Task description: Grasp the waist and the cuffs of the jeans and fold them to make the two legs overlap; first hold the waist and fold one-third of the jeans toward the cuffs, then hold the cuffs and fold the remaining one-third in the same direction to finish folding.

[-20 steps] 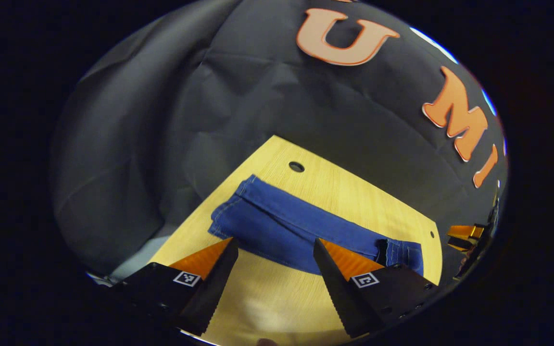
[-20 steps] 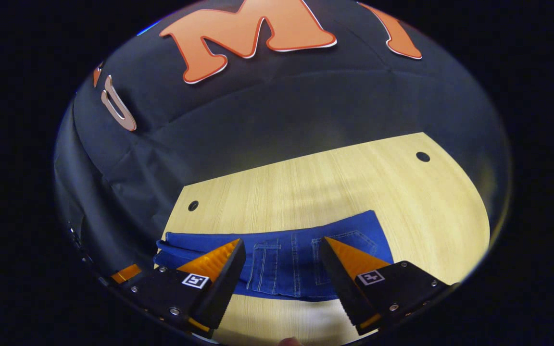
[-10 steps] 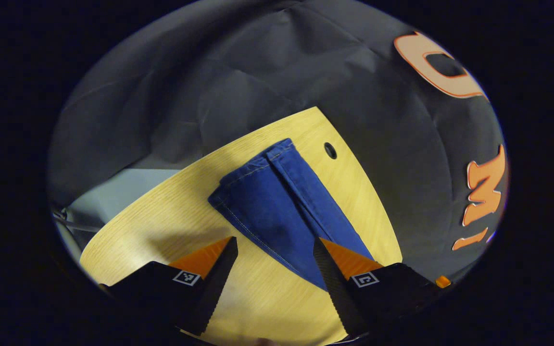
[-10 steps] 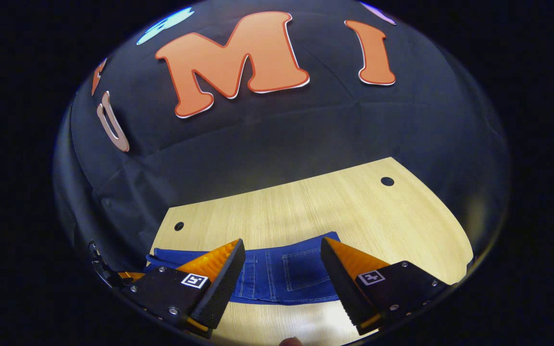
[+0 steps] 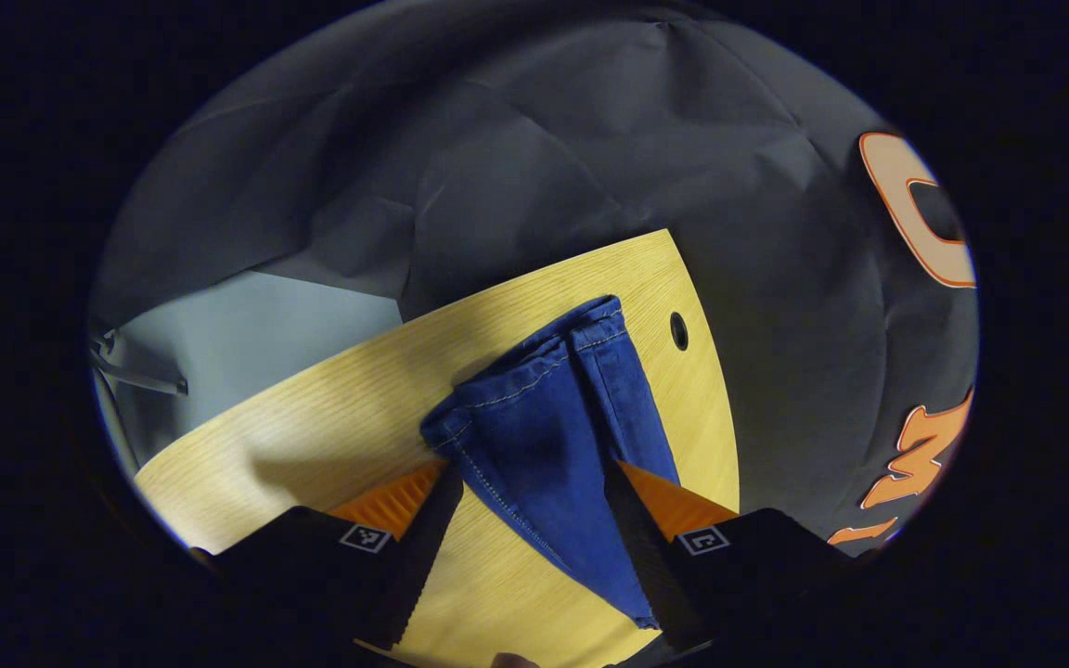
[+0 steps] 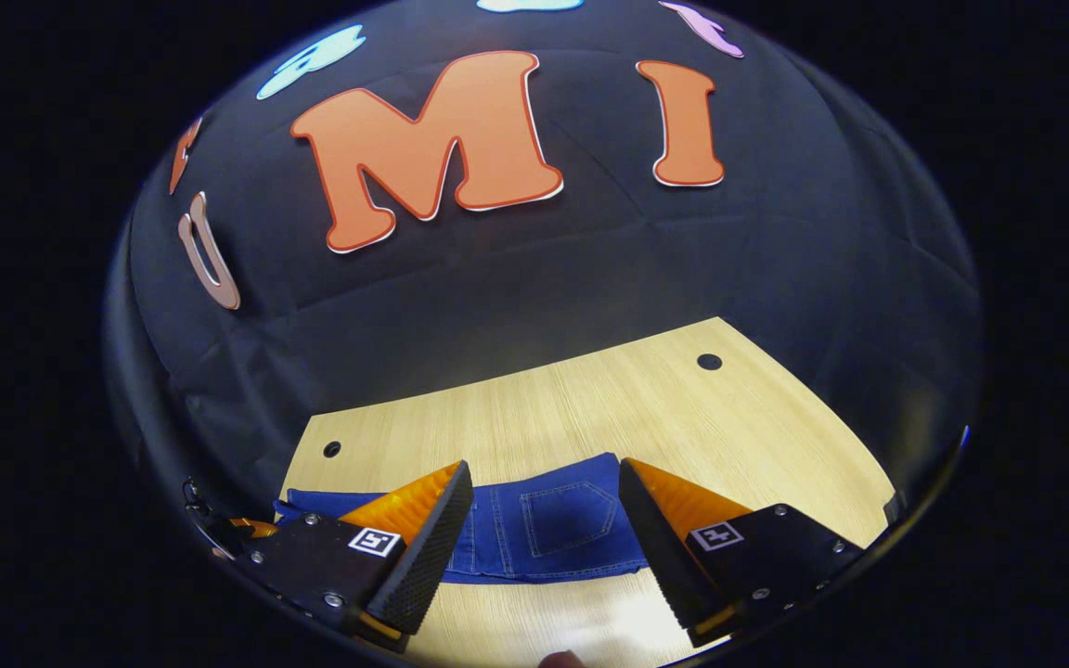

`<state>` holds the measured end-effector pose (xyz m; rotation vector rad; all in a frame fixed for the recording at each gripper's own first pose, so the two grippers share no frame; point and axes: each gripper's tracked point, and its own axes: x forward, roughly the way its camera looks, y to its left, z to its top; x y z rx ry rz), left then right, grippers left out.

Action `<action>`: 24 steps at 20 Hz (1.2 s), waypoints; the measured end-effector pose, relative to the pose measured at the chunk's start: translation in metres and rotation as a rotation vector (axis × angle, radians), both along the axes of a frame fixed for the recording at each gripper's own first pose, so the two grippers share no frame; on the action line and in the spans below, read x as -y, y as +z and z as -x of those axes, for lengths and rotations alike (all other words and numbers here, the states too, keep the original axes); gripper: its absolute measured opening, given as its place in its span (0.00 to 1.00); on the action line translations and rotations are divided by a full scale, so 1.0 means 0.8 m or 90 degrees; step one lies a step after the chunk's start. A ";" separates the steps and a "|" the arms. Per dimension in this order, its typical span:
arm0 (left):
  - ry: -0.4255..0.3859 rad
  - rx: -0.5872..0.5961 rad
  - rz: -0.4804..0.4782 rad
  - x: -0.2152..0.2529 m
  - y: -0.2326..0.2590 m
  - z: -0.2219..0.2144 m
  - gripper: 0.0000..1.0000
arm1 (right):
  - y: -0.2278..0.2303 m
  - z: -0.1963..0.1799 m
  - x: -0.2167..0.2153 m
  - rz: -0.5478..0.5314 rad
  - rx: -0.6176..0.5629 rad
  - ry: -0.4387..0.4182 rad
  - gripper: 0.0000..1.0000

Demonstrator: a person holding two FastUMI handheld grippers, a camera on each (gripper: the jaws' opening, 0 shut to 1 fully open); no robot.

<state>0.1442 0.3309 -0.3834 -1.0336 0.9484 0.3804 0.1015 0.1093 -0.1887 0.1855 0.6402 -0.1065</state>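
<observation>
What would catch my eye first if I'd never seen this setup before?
Probably the bright blue jeans lying on the pale wooden table; their cuff end lies between the open fingers of the left gripper. In the right gripper view, the right gripper, also open, frames the back pocket.

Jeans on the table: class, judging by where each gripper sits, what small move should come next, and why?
Probably close the left gripper on the cuffs: the jeans lie between its open fingers. The right gripper hangs open above the waist end by the back pocket.
</observation>
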 end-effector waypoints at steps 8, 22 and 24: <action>-0.005 0.038 -0.016 0.005 -0.013 -0.040 0.82 | 0.023 0.010 0.038 0.004 0.014 -0.018 0.98; -0.059 0.106 -0.040 0.025 0.053 -0.044 0.05 | 0.016 0.008 0.060 -0.014 0.009 -0.005 0.98; -0.081 0.141 -0.067 0.036 0.088 -0.046 0.05 | 0.021 -0.001 0.060 -0.020 0.019 0.007 0.98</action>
